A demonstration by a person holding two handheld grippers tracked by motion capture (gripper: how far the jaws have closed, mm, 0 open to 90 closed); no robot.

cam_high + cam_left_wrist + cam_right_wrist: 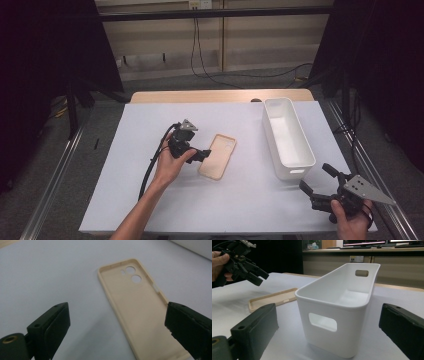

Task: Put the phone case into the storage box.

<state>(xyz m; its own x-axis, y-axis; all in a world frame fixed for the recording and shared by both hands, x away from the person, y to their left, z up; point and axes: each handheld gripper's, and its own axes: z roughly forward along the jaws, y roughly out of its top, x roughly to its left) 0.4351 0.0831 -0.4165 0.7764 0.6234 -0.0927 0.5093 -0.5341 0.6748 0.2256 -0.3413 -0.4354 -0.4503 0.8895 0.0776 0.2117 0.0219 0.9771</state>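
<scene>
A beige phone case (218, 156) lies hollow side up on the white table sheet (150, 200), camera holes at its far end. My left gripper (197, 150) hovers just above its left edge. In the left gripper view the case (135, 305) runs between the wide-apart jaws of the open left gripper (117, 325). My right gripper (318, 179) sits at the table's front right corner, open and holding nothing. It faces the near end of a white bin (287, 137). The right gripper view shows that gripper (327, 332) before the bin (337, 305), with the case (272, 298) and left gripper (254, 275) beyond.
The bin is long, has handle cut-outs and holds nothing. A strip of wooden tabletop (220, 95) shows past the sheet's far edge. Metal rails (55, 180) run along both table sides. Cables (210, 75) lie on the floor behind.
</scene>
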